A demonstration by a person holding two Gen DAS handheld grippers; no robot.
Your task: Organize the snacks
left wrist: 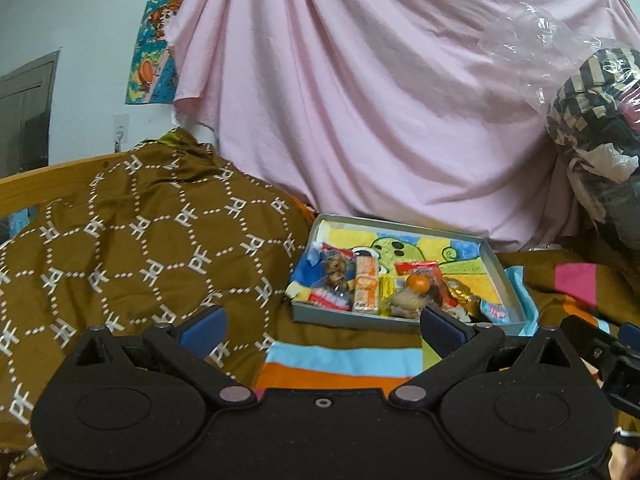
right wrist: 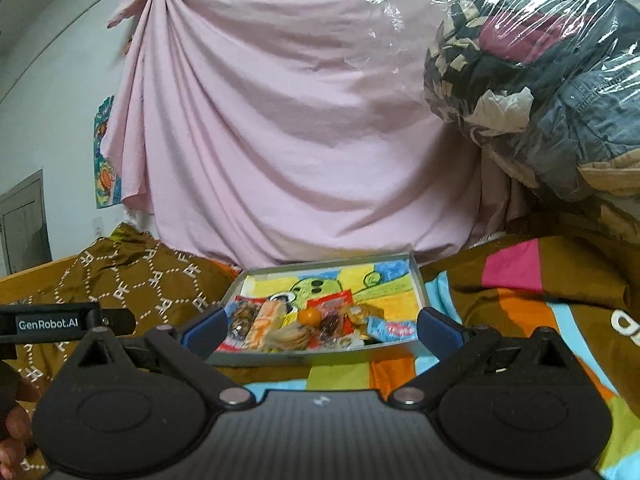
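Two hand-held grippers are what we hold here, and both point at a bed draped with a pink sheet [left wrist: 360, 100] hung behind it. Largest after that is the brown patterned blanket [left wrist: 120, 232] heaped at the bed's left side, then a clear plastic bag of clothes [right wrist: 540, 80] bulging at the right edge. A striped, many-coloured blanket [right wrist: 520, 280] covers the bed's near part. On it, near the middle of the bed, rests a shallow grey tray [left wrist: 360, 318] lined with a cartoon print. The snacks [left wrist: 368, 284] lie bunched along the tray's near wall: a blue packet [left wrist: 316, 268] at the left, an orange wafer pack [left wrist: 366, 284] beside it, and a small orange fruit [right wrist: 309, 316] in the middle. Our left hand-held gripper [left wrist: 322, 322] hangs just short of the tray, fingers spread wide and empty. Our right hand-held gripper [right wrist: 320, 322] does likewise, fingers wide apart, nothing between them.
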